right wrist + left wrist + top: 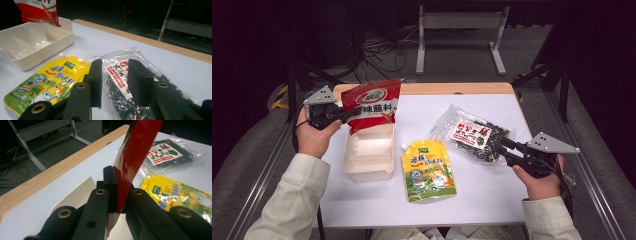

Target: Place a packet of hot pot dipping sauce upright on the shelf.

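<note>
The left gripper (pixel 346 113) has its fingers (pixel 110 187) clamped on the edge of the red packet (pixel 373 104), which hangs upright with its long axis vertical, its lower end just above the far compartment of the white tray (pixel 368 167) below the fingers. The right gripper (pixel 113 75) holds its fingers apart over the near end of the clear seaweed bag (pixel 122 82), empty. The yellow pouch (pixel 428 170) lies flat on the bench (pixel 492 195) between them.

Pale cream sleeves (pixel 292 200), black tool (pixel 332 114) bodies, brass screws, grey three-cornered plates (pixel 553 143)
</note>
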A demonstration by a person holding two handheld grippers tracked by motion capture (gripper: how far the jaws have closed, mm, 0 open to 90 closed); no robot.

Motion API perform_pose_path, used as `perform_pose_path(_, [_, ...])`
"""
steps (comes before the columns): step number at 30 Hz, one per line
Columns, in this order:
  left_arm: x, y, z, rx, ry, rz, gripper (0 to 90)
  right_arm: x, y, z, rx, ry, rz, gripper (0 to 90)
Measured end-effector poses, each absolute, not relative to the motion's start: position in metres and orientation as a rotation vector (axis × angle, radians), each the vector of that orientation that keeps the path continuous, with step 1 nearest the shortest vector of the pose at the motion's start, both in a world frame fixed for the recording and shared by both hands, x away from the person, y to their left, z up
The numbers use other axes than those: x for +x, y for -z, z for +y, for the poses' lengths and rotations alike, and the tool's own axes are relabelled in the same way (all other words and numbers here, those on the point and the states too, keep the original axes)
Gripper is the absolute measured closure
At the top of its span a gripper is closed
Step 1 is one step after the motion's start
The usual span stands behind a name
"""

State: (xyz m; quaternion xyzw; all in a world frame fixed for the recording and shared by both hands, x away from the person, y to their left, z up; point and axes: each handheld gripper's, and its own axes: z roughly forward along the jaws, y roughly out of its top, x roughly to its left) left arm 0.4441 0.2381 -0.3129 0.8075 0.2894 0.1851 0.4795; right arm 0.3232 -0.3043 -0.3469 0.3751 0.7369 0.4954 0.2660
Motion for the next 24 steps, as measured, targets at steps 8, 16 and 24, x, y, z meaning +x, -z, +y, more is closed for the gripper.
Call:
perform_pose_path(8, [0.457, 0.315, 0.234, 2.017, -0.521, 0.723, 90.0, 0.319, 0.347, -0.311, 1.028, -1.327, 1.976, 64.4])
perform_pose_path(16, [0.471, 0.321, 0.231, 2.05, -0.558, 0.757, 90.0, 0.317, 0.348, -0.312, 1.029, -1.327, 1.975, 64.2])
perform_pose_path(24, [0.486, 0.329, 0.23, 2.07, -0.568, 0.753, 90.0, 0.314, 0.35, -0.315, 1.027, -1.325, 1.991, 64.0])
